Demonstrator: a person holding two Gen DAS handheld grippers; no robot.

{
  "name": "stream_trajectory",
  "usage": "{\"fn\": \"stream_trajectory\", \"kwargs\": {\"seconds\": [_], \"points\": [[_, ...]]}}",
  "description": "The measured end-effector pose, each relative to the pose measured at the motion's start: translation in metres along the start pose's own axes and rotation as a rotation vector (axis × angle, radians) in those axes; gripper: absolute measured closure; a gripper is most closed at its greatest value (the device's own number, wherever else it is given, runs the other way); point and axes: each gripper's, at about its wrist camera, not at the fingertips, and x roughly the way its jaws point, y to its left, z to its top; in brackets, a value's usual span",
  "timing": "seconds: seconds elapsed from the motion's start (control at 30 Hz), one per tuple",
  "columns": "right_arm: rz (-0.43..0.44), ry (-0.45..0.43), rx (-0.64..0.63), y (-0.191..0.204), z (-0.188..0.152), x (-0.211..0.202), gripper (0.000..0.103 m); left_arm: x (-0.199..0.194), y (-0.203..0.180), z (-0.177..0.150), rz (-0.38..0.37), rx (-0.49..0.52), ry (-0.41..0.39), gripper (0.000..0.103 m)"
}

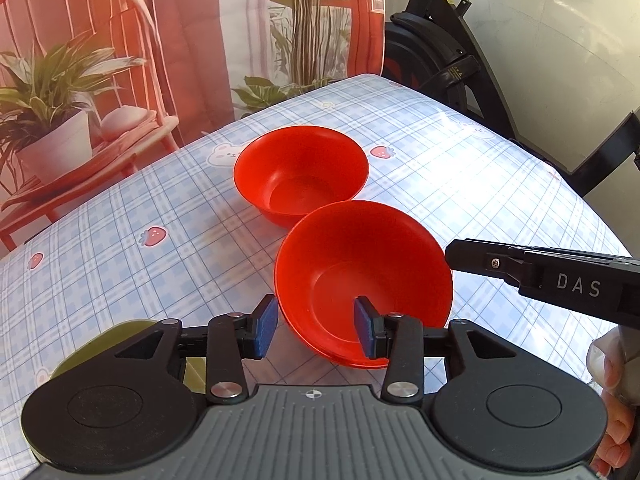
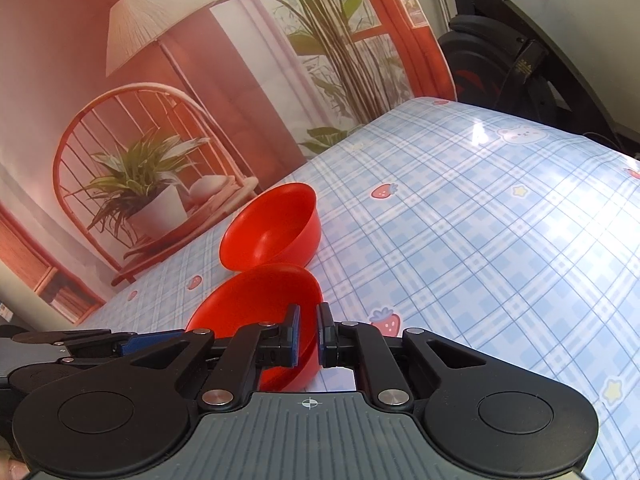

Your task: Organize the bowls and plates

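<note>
Two red bowls are on the checked tablecloth. The far bowl [image 1: 301, 174] [image 2: 272, 227] stands upright on the table. The near bowl [image 1: 362, 276] [image 2: 260, 300] is tilted, its rim touching the far bowl. My left gripper [image 1: 316, 328] is open, its jaws straddling the near bowl's near rim, one pad inside and one outside. My right gripper [image 2: 308, 334] is shut on the near bowl's right rim; it shows in the left wrist view [image 1: 520, 270] at the bowl's right edge.
The table [image 1: 120, 220] [image 2: 480, 220] carries a blue plaid cloth with strawberry prints. A printed backdrop [image 1: 120, 60] hangs behind its far edge. An exercise bike [image 1: 440, 52] stands at the far right. A yellow-green object [image 1: 120, 344] lies under my left gripper.
</note>
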Motion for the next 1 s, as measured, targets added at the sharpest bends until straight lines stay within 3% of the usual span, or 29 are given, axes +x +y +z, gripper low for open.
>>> {"fn": "stream_trajectory", "kwargs": {"seconds": [0.27,0.47,0.73,1.0], "points": [[-0.019,-0.024,-0.027,-0.004,0.010,0.005,0.094,-0.009,0.021,0.018,-0.016,-0.091,-0.076,0.059],[-0.011,-0.041,-0.075,-0.005,0.038,0.022,0.094,0.009,0.036,0.045,-0.009,-0.168,-0.110,0.059],[0.013,-0.019,-0.138,0.001,0.073,0.061,0.087,0.047,0.047,0.061,-0.007,-0.228,-0.075,0.060],[0.006,0.041,-0.128,-0.001,0.080,0.096,0.082,0.066,0.052,0.058,-0.028,-0.246,-0.053,0.060]]}}
